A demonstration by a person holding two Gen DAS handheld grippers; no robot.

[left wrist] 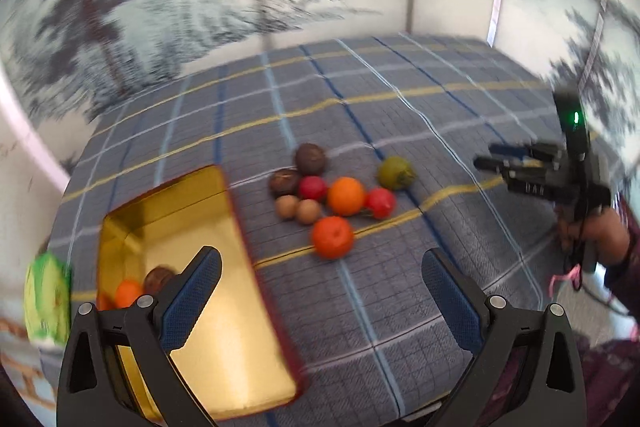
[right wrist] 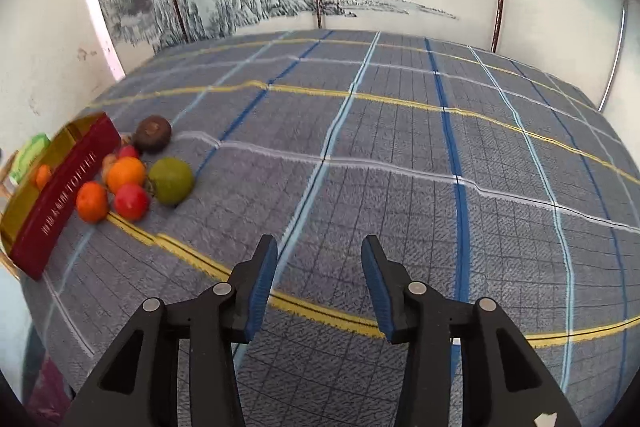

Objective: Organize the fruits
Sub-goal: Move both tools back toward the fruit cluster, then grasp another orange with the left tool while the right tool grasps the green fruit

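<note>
Hovering with jaws wide and empty, the left gripper (left wrist: 320,275) faces loose round fruits (left wrist: 338,193) clustered on the checked-cloth surface (left wrist: 400,107) beside the gold-lined red tin (left wrist: 224,307); a careless nudge could roll them away. The right gripper (right wrist: 319,283) is also empty, its jaws parted.

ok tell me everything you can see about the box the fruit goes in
The box is a shallow, open rectangular tin with a shiny gold inside and dark red outer walls bearing pale lettering too blurred to read. It sits flat on the plaid tablecloth, at the left of the loose fruit pile. An orange fruit and a brown one lie inside.
</note>
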